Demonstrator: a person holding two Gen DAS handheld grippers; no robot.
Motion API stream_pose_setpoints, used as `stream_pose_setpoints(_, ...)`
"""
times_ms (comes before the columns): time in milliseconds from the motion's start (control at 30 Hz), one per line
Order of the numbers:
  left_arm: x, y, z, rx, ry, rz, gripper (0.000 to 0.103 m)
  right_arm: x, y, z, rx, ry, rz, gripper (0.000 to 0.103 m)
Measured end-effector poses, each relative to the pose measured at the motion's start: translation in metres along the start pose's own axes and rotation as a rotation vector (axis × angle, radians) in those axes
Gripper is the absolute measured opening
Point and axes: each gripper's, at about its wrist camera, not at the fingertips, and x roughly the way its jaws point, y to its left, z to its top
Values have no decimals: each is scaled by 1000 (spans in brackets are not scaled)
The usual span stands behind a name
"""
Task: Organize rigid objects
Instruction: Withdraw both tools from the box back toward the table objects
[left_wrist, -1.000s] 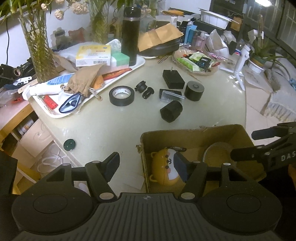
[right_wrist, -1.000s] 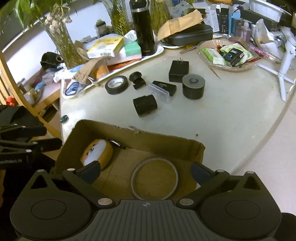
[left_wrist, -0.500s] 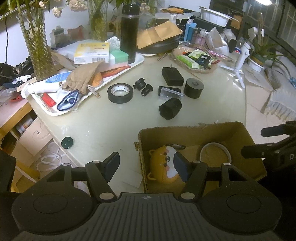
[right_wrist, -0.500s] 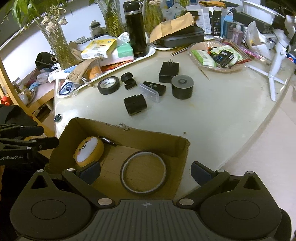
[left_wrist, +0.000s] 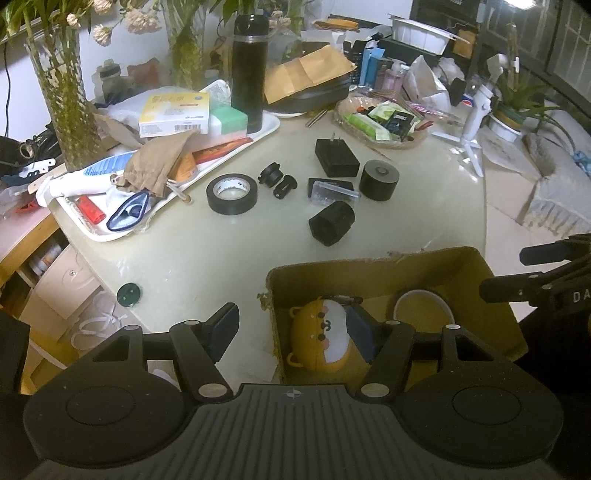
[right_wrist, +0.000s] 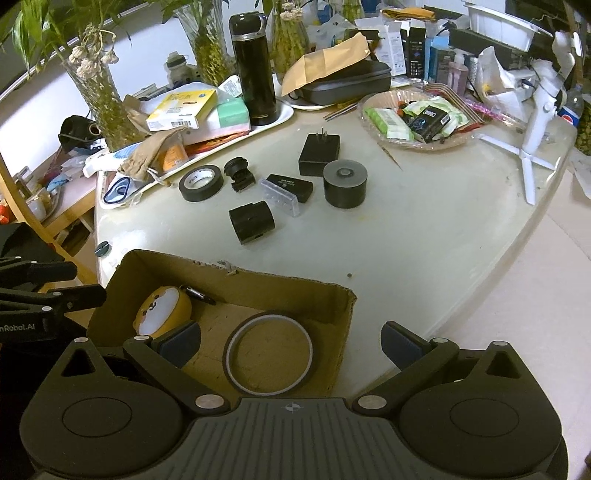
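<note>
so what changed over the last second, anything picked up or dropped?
Nothing was grasped or released. The right gripper drew back slightly from the cardboard box, so the tape ring inside shows fully. The left gripper stayed open and empty. The yellow case and the black parts on the table are unmoved.

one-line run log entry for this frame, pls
left gripper: open, empty | right gripper: open, empty, over cardboard box | in box: yellow bear case, tape ring | on table: black tape roll, charger
</note>
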Motion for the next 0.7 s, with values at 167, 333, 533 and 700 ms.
stream_pose_setpoints(167,1,-2,4,7,-9,-5,64,1,-3,3,4,-9,0,103)
stream_pose_setpoints(333,3,-2,5,7,-13,-10,64,3,-7,6,13,-18,-3,103)
stream_pose_setpoints(533,5,1,11,-9,-22,-24,64,8,-13,11,29,-24,-7,103)
stream_pose_setpoints(700,9,1,18,-13,-31,-37,64,12,-22,19,50,-34,-12,103)
